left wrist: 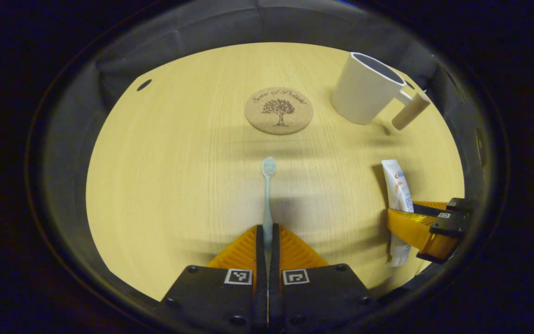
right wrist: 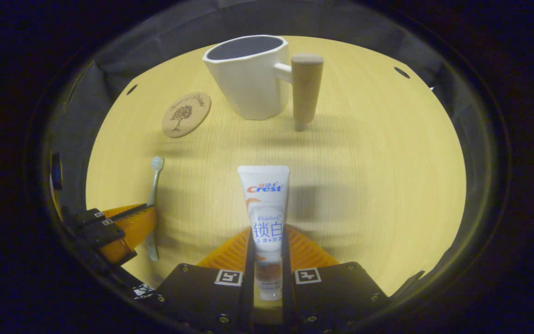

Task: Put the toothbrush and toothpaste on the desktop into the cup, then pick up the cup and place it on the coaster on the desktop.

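One toothbrush, one toothpaste tube, one cup, one coaster, two grippers. Nearest, at 6 o'clock in the left gripper view, the left gripper [left wrist: 267,234] clamps the pale blue toothbrush [left wrist: 267,195], bristle head pointing to 12. In the right gripper view the right gripper [right wrist: 267,253] squeezes the white toothpaste [right wrist: 264,208] at 6. Farther off on the wooden desktop [right wrist: 364,185], the round cork coaster [right wrist: 186,114] lies at 10 and the white cup [right wrist: 248,76] with a wooden handle stands at 12; its visible interior holds nothing.
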`<state>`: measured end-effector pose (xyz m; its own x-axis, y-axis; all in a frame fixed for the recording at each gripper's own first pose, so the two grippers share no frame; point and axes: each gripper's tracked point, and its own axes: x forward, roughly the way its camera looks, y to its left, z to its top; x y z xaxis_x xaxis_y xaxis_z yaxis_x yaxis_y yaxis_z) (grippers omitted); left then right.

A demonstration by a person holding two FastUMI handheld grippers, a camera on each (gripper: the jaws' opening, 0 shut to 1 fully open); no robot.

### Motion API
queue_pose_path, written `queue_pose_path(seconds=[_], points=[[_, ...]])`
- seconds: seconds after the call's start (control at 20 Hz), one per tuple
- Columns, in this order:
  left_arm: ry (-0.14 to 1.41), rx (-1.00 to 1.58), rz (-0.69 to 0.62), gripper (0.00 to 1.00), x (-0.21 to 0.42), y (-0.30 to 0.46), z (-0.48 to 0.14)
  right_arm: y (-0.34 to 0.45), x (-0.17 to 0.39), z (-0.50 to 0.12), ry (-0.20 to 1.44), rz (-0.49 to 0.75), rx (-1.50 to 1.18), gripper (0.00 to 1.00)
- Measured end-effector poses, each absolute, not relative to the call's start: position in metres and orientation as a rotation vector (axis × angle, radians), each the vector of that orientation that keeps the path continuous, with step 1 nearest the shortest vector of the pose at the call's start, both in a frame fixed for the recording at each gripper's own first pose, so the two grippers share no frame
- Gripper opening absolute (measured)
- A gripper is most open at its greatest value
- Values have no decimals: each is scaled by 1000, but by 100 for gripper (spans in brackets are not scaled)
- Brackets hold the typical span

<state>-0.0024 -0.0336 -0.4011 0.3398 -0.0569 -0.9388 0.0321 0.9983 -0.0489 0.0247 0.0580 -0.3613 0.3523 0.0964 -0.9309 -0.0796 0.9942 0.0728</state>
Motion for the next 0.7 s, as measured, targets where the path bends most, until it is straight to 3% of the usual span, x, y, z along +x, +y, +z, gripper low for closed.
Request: queue_pose_path(seconds=[0.05,0.4,0.7], points=[[1214,-18,-66,10,-1,-37,-402,55,21,-360,1208,113,47,16],[1181,1,-80,10,1,-41,-405,57,24,-354,1178,134,181,16],[1172,7,-81,10,-1,-40,-403,50,39,-296,1046,165,230,16]])
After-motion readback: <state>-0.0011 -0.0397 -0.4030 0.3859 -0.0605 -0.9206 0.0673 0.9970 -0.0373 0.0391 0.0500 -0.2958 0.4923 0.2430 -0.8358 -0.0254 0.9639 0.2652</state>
